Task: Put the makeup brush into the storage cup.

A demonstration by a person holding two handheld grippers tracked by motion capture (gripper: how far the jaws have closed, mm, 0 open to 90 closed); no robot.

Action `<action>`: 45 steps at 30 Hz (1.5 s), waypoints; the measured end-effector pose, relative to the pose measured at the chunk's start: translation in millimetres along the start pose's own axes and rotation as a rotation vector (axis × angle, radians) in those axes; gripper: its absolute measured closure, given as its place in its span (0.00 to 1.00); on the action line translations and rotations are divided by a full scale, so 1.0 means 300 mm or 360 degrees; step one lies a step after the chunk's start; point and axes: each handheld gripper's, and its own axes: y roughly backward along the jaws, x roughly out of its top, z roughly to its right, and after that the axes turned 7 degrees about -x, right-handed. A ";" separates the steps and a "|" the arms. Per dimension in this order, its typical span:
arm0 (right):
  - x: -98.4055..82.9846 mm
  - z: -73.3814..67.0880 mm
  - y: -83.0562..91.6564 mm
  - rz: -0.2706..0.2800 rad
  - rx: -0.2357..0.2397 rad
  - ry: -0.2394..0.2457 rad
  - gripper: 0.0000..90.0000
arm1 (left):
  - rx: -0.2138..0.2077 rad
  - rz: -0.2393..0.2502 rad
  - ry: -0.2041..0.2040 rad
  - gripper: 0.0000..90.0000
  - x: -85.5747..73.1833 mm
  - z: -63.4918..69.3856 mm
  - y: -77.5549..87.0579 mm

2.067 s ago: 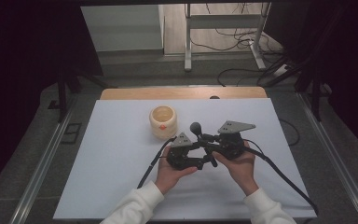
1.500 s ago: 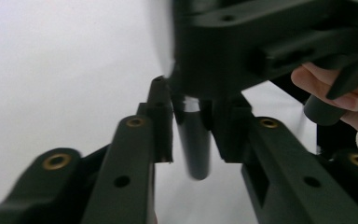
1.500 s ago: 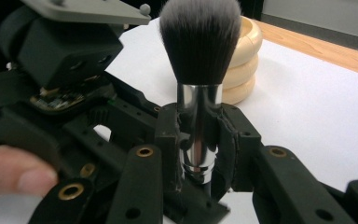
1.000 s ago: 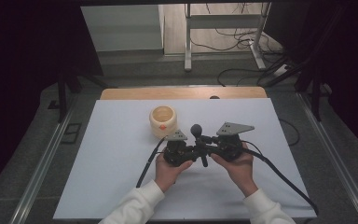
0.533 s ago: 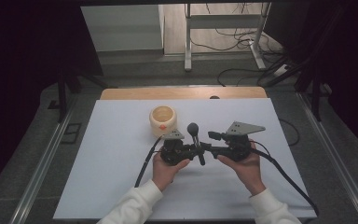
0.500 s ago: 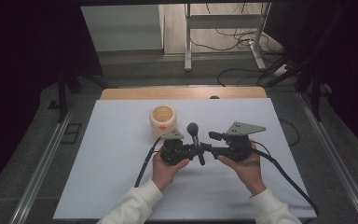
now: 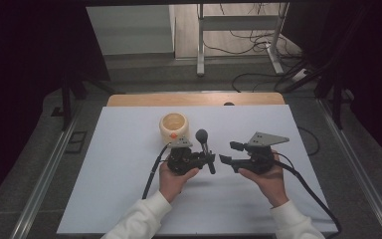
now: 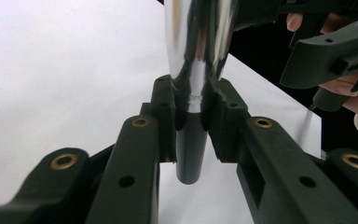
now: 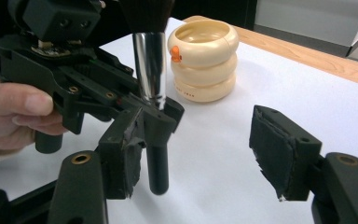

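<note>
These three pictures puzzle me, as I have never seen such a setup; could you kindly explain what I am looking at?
A person sits at a table covered by a white sheet and holds a hand-operated tool in each hand; each ends in two black jaws. The wide picture comes from a fixed camera above, looking down. The other two come from small cameras riding on each tool, looking along its jaws.

The left gripper is clamped on a makeup brush, gripping where its shiny metal collar meets the dark handle, bristles up. The right gripper has just been opening; its jaws stand apart with nothing between them, beside the brush.

Farther back stands a cream, ringed, duck-faced cup, open on top.
</note>
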 end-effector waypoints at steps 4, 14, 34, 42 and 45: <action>-0.006 0.006 0.005 0.0001 -0.0005 0.0000 0.39 | 0.0007 0.0003 -0.0003 0.82 0.001 -0.001 0.005; -0.042 0.030 0.020 -0.0038 -0.0028 -0.0002 0.36 | 0.0019 0.0018 -0.0011 0.82 0.006 -0.005 0.025; -0.142 0.092 0.054 -0.0128 -0.0101 -0.0045 0.23 | 0.0034 0.0055 -0.0016 0.82 0.026 -0.014 0.071; -0.188 0.118 0.070 -0.0171 -0.0137 -0.0079 0.19 | 0.0042 0.0065 -0.0024 0.82 0.033 -0.014 0.085; -0.210 0.122 0.078 -0.0189 -0.0143 -0.0087 0.18 | 0.0038 0.0071 -0.0020 0.82 0.035 -0.017 0.090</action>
